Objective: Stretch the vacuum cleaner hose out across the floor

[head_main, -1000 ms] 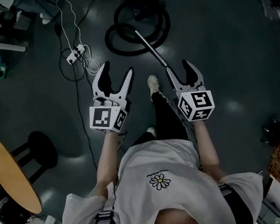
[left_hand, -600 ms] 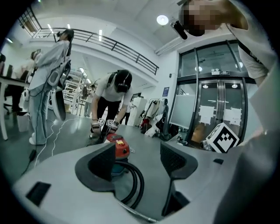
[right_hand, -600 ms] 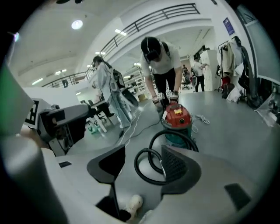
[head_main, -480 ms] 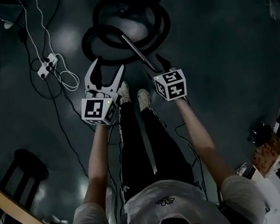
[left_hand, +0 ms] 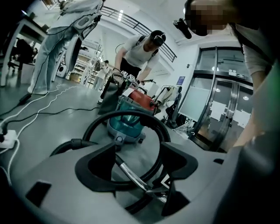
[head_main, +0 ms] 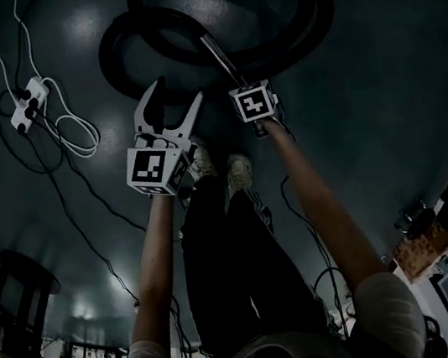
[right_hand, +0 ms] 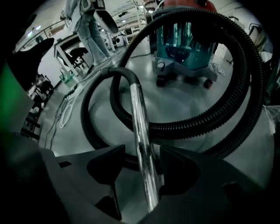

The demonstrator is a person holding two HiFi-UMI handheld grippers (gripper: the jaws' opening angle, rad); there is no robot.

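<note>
The black ribbed hose [head_main: 117, 40] lies coiled in loops on the dark floor in front of the teal vacuum cleaner [left_hand: 127, 123] with its red top. A shiny metal wand [head_main: 219, 57] joins the hose's end. My right gripper [head_main: 244, 87] stands open low over the wand. In the right gripper view the wand [right_hand: 139, 118] runs between the jaws of the right gripper [right_hand: 142, 164], close against the right one, with a gap at the left. My left gripper [head_main: 178, 92] hangs open and empty just left of the wand; its own view shows the left gripper [left_hand: 138, 159] above hose and wand.
A white power strip [head_main: 28, 100] with looped cable lies on the floor at the left. My shoes [head_main: 236, 172] stand just behind the grippers. A dark stool [head_main: 13, 290] is at lower left. Other people [left_hand: 140, 48] stand bent over equipment behind the vacuum cleaner.
I have come closer to the vacuum cleaner and bent down. Both grippers dropped toward the hose. The wand now sits between the right gripper's jaws; before, it lay ahead of them.
</note>
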